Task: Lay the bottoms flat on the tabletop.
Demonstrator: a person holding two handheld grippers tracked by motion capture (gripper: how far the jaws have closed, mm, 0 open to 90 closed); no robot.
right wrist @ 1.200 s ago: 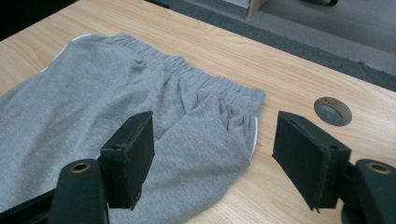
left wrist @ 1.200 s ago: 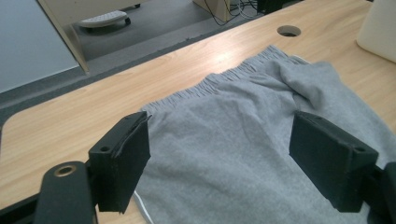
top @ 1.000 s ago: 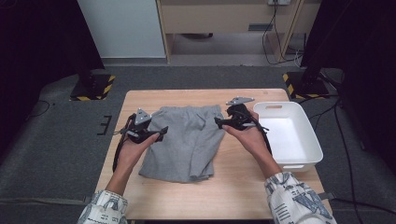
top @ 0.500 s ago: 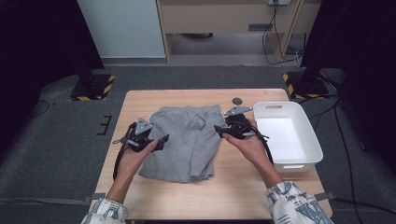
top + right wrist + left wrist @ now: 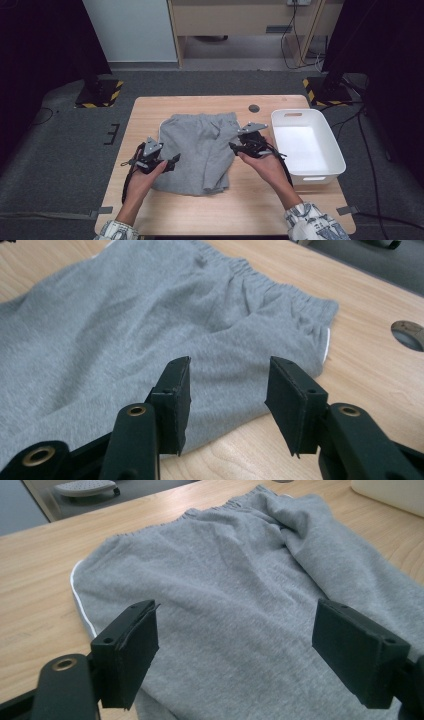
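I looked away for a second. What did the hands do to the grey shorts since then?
Both grippers slid toward the person along the shorts' side edges. The right gripper's jaws have just been closing, pads not yet pressing cloth. The left gripper stays wide open. Shorts and white bin haven't moved.

Grey shorts [image 5: 200, 150] flat on wooden table, waistband at far side, slightly rumpled.
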